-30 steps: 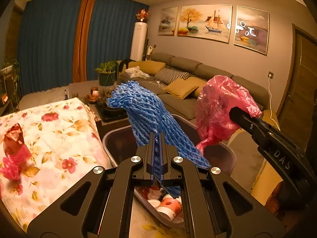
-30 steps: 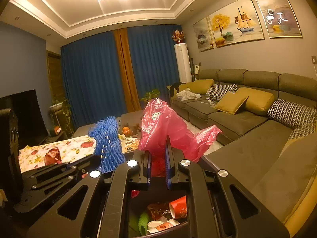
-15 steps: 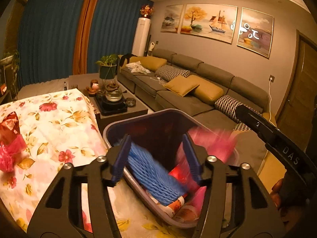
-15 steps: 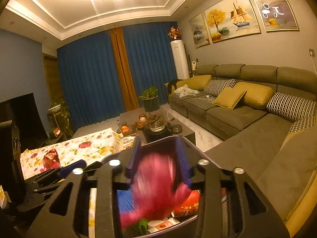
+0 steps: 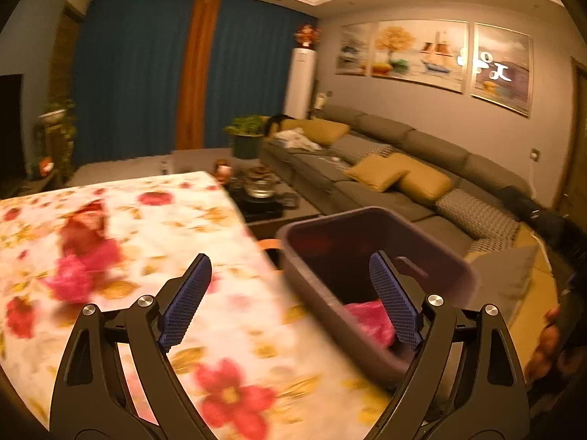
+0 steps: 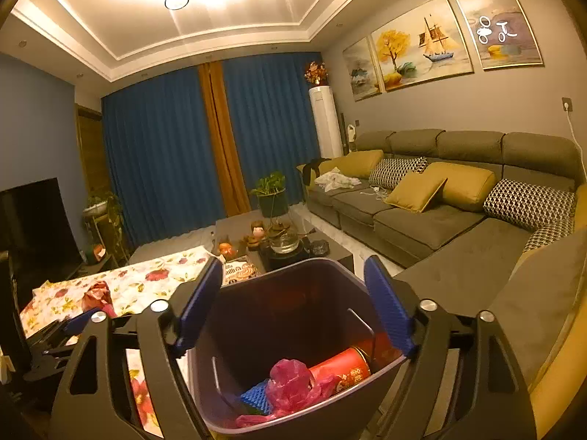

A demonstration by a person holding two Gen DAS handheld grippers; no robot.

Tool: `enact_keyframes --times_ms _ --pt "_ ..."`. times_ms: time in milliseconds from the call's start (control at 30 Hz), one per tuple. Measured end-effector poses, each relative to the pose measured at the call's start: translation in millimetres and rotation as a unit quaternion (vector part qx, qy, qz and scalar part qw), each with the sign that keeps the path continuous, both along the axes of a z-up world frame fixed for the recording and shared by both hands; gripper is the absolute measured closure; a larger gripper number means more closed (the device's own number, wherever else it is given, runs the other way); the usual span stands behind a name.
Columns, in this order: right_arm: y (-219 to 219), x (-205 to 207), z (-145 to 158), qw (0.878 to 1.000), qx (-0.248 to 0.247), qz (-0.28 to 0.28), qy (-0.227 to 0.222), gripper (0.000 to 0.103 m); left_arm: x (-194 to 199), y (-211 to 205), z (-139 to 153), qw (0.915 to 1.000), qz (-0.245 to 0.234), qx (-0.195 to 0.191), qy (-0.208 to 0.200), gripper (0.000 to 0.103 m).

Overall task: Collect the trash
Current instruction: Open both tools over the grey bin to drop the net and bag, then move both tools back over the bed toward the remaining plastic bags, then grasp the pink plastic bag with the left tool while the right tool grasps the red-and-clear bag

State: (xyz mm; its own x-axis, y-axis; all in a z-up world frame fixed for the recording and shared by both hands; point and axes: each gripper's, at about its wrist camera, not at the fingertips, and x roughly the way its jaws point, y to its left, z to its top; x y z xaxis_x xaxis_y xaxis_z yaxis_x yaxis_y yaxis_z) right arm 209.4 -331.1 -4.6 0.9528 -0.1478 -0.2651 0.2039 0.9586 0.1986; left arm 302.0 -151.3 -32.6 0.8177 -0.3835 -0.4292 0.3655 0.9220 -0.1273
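My left tongs [image 5: 290, 302] are spread wide with nothing between the blue pads, one finger over the flowered table [image 5: 154, 264] and the other over the near rim of the dark bin [image 5: 433, 256]. My right tongs [image 6: 293, 306] are likewise gaping and empty, straddling the mouth of that bin [image 6: 279, 278] from above. Down inside it lie a crumpled pink plastic bag [image 6: 293, 385], a blue foam net [image 6: 255, 399] partly under the bag, and a red can [image 6: 345, 366] on its side just to the right, touching the bag. In the left view, farther off and to the left on the tablecloth, a blurred pink and red wad of wrapping [image 5: 82, 256] sits on the cloth, well apart from the bin. Beyond the table stand a low tea table [image 6: 293, 249] with a glass kettle, a potted plant [image 6: 271, 192], and the grey sofa [image 6: 422, 205] along the right wall.
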Motion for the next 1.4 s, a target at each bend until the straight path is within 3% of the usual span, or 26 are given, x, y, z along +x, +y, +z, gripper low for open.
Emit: enact_keyframes --times_ms 333,700,867,1067,1333,1400 --pt "61 1 12 0.998 -0.015 0.067 -0.002 0.02 1 108 4 0.992 0.124 0.024 0.01 0.016" --pt "153 41 13 0.992 -0.031 0.122 0.011 0.02 19 194 -16 0.9784 0.203 0.021 0.034 0.016" --pt "183 75 12 0.992 -0.011 0.124 0.009 0.02 34 203 -20 0.9777 0.206 0.007 0.042 0.016" --pt "201 112 3 0.994 -0.007 0.107 0.003 0.02 61 198 -30 0.9786 0.198 0.016 0.053 0.016" --pt "190 119 -17 0.995 -0.001 0.1 0.014 0.02 99 197 -48 0.9752 0.192 0.032 0.104 0.019" --pt "184 117 -18 0.995 0.017 0.102 0.013 0.02 107 196 -52 0.9746 0.185 0.035 0.121 0.027"
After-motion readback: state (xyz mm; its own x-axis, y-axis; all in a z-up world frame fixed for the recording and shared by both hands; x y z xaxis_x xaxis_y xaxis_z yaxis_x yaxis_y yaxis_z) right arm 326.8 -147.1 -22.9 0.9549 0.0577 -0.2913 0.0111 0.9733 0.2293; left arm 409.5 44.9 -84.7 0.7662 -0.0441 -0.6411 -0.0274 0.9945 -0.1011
